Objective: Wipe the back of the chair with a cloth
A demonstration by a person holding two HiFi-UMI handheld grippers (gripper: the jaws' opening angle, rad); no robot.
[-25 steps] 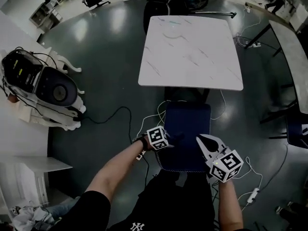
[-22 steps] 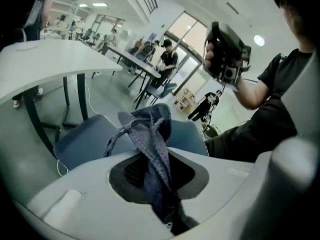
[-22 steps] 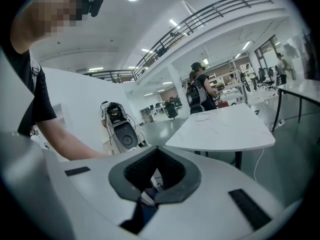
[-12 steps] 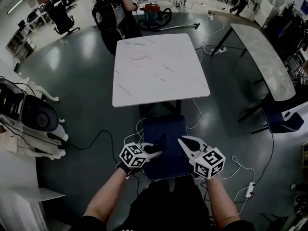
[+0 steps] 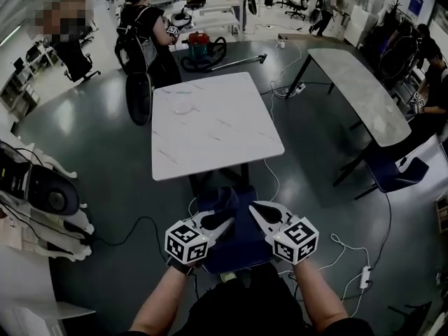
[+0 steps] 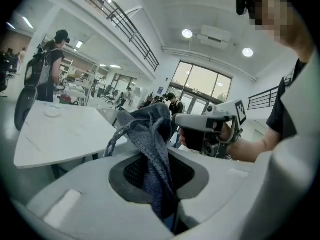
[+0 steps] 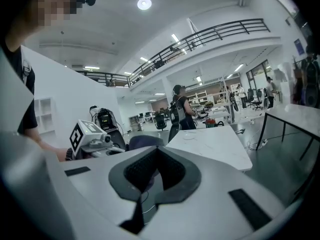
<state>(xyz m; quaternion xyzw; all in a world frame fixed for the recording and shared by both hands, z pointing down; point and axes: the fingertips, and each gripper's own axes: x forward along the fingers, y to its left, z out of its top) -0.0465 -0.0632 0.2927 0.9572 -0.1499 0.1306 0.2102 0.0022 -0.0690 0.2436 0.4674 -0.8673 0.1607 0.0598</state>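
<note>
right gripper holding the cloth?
No, the cloth is clamped in the left gripper; the right gripper has nothing between its jaws.

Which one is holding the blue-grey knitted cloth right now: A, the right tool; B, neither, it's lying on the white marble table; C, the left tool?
C: the left tool is clamped on the blue-grey knitted cloth, which bunches up out of its jaws, while the right tool has nothing between its own.
</note>
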